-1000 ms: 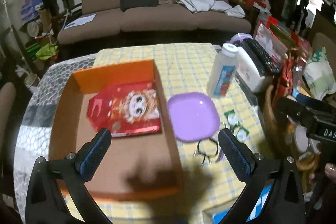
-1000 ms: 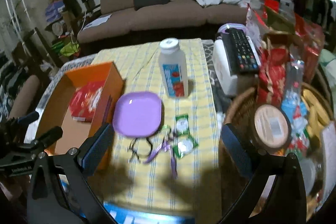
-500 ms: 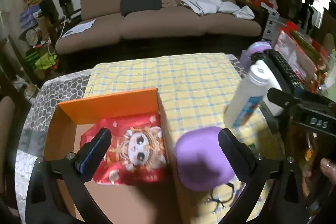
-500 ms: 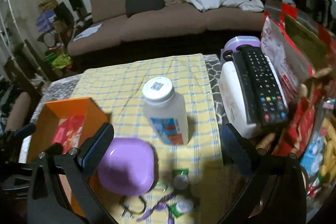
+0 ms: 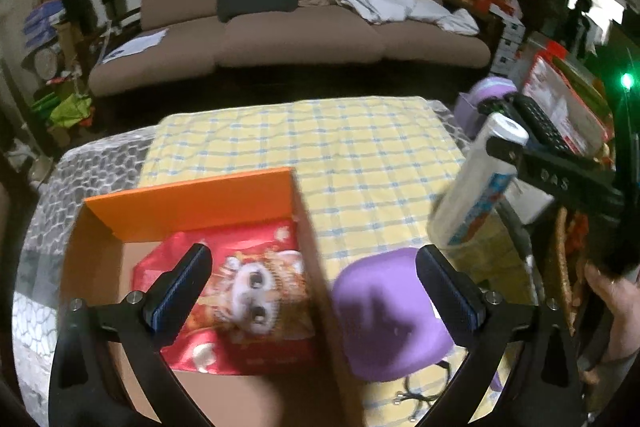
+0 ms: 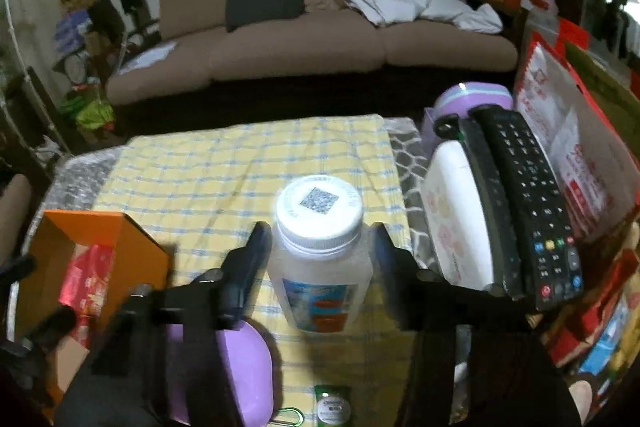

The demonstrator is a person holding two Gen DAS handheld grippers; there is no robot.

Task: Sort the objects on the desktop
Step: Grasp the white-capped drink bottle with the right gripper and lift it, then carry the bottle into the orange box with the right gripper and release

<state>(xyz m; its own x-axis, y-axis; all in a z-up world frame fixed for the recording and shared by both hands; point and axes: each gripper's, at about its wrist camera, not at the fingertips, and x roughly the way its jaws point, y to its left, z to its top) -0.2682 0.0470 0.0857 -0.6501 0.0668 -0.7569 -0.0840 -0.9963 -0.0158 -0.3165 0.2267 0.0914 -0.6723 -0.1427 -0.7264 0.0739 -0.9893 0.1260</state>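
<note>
Red packet (image 5: 256, 291) already in box (image 5: 192, 203). Right gripper (image 6: 318, 247) closing around bottle (image 6: 320, 259); left gripper (image 5: 312, 267) wide, empty. Plate (image 5: 384, 319), clips beside box unsorted.

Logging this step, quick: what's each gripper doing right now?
Left gripper: open, holding nothing.
Right gripper: closing around the white-capped bottle; firm contact cannot be told.

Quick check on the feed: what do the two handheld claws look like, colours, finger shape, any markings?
Both are matte black. The left claw has two angled black arms with silver screws, ending in flat dark-blue ribbed pads. The right claw matches; seen from the left wrist camera, its body bears raised letters reading roughly "DAS", with a green light glowing above.
</note>
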